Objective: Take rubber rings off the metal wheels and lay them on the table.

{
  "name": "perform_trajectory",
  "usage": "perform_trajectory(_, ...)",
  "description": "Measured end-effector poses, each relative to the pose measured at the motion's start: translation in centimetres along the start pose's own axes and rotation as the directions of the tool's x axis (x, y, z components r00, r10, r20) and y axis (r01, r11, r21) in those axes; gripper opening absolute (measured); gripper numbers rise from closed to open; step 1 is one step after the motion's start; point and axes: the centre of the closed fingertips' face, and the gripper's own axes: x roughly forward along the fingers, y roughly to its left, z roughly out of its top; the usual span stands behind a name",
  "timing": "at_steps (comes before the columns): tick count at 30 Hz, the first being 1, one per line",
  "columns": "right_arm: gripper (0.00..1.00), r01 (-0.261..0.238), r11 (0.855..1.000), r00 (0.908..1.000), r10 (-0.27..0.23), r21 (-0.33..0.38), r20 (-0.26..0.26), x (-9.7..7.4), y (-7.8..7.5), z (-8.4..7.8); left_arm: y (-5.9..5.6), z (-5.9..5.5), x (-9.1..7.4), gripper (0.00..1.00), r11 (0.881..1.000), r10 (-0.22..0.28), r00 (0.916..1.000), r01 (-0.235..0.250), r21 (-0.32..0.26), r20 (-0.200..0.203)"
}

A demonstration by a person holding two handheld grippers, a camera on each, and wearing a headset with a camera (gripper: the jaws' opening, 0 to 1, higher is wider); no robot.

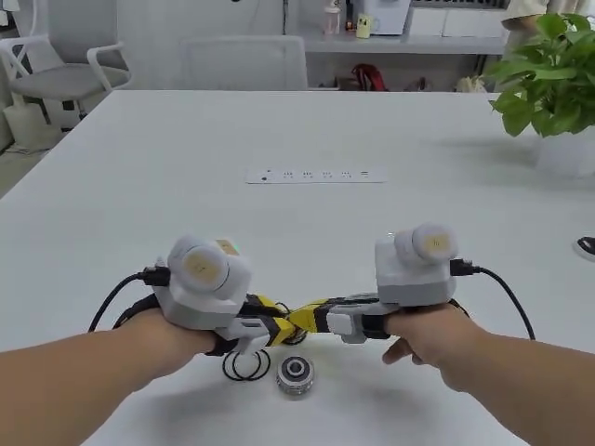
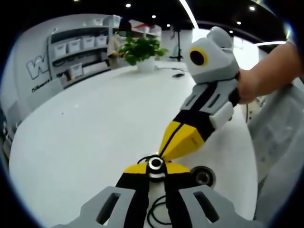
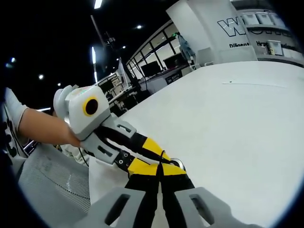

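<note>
Left gripper (image 2: 155,172): jaws shut tight on small metal wheel (image 2: 156,163), held up off table, low middle of left gripper view.

Right gripper (image 3: 159,167): jaws squeezed together at wheel's edge, pinching thin black ring (image 3: 163,155). Both gripper tips meet nose to nose, low middle of head view.

Right under them on white table (image 1: 307,130): two loose rings (image 1: 246,364) lying flat, overlapping. Second wheel (image 1: 295,373) just beside them.

Further up: power strip (image 1: 316,176), middle. Green plant (image 1: 548,74), upper right corner.
</note>
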Motion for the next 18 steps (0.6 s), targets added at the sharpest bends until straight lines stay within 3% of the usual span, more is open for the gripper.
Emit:
perform_trajectory(7,0.00,0.024,0.999,0.9997,-0.024,0.047,0.001,0.0,-0.7,-0.4,-0.1,0.1,0.0,0.13,1.000,-0.017,0.9997,0.017,0.001,0.019)
perform_trajectory(9,0.00,0.024,0.998,0.9997,-0.024,0.050,-0.001,0.0,-0.7,-0.5,-0.3,0.0,-0.1,0.13,0.998,-0.040,0.9990,0.039,0.043,0.020)
perform_trajectory(13,0.00,0.023,0.998,0.9997,-0.023,0.058,0.009,0.0,-0.6,-0.4,-0.2,-0.1,-0.5,0.14,0.998,-0.050,0.9986,0.049,0.036,0.016)
perform_trajectory(18,0.00,0.017,0.997,0.9993,-0.019,0.073,0.031,-0.1,-0.6,0.1,-0.7,1.2,-1.4,0.18,0.997,-0.078,0.9941,0.076,0.033,0.076)
